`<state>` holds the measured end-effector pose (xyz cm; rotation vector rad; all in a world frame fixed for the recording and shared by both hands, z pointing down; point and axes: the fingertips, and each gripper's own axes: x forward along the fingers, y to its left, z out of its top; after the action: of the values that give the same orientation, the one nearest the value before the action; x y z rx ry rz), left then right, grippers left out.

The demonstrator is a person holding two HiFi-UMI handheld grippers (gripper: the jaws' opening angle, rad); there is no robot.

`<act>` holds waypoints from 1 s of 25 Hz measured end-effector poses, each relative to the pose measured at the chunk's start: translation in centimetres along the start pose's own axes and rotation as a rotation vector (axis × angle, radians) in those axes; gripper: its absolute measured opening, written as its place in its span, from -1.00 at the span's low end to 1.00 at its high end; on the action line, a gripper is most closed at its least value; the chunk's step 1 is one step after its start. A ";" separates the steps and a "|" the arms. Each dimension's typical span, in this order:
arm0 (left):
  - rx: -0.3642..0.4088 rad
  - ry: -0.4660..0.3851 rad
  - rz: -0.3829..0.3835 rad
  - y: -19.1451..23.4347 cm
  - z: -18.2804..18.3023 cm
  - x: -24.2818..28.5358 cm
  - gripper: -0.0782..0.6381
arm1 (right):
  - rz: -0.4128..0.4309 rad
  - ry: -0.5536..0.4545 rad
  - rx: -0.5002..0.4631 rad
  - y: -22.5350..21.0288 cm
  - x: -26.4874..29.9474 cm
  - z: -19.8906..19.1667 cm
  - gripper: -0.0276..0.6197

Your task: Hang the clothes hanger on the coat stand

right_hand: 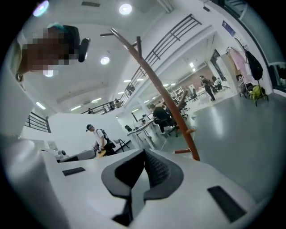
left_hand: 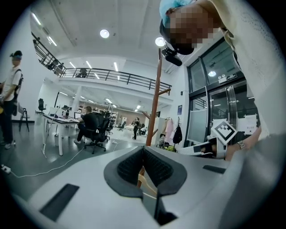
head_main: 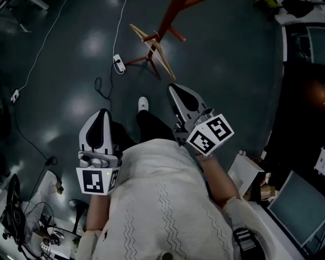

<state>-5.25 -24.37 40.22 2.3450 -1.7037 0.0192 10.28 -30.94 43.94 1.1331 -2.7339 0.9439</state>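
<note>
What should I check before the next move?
1. Hanger on stand: it sits against the pole, but whether the hook is seated, cannot tell.
2. Right gripper empty: ok, jaws shut on nothing.
3. Left gripper empty: ok, jaws shut, with the hanger showing beyond them.
4. Floor by the stand's feet: not ok, a cable and a power strip lie there.

The light wooden clothes hanger (head_main: 165, 66) rests tilted against the red-brown wooden coat stand (head_main: 170, 18), at 12 o'clock.
</note>
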 end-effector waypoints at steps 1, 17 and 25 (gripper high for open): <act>0.003 -0.006 -0.006 -0.1 0.3 0.3 -0.75 | 0.023 -0.018 -0.016 1.4 0.0 0.8 -0.86; 0.020 -0.039 -0.071 -4.0 2.8 2.8 -0.75 | 0.220 -0.068 -0.237 9.7 0.5 3.1 -0.86; 0.018 -0.057 -0.085 -4.8 3.1 3.1 -0.75 | 0.193 -0.046 -0.269 8.6 1.1 2.0 -0.86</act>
<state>-0.21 -26.48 36.77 2.4508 -1.6337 -0.0478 4.20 -28.01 38.13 0.8687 -2.9335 0.5440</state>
